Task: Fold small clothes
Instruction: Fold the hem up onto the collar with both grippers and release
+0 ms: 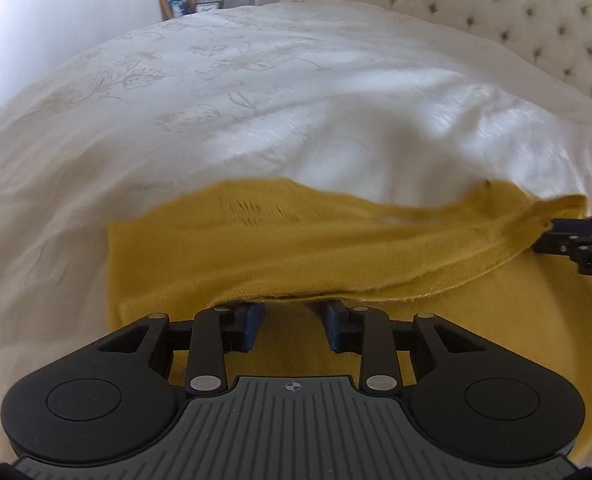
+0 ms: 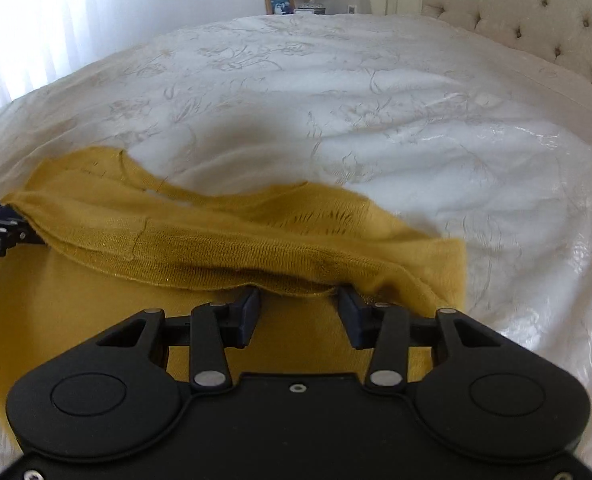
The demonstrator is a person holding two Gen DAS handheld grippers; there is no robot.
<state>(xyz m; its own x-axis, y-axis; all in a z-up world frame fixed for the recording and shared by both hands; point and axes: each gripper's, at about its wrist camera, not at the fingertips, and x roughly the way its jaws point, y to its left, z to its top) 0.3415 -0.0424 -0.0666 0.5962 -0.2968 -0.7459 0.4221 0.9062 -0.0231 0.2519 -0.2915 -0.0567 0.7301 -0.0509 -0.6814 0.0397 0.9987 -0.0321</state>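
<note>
Both grippers, left gripper [image 1: 294,320] and right gripper [image 2: 299,312], part open, holding nothing; folded hem of yellow knit top [image 1: 296,248] just beyond the tips. Best to back off level toward the near side without snagging the hem, then smooth the fold flat on the bed [image 1: 256,100].

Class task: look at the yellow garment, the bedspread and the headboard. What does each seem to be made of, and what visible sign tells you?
Garment: probably a fine knit, matte; ribbed stitch rows and small openwork holes show.
Bedspread: woven cloth with a slight sheen, perhaps satin or damask; glossy highlights and a tone-on-tone floral pattern.
Headboard: padded upholstery, matte beige fabric by the look; deep button tufting.
</note>
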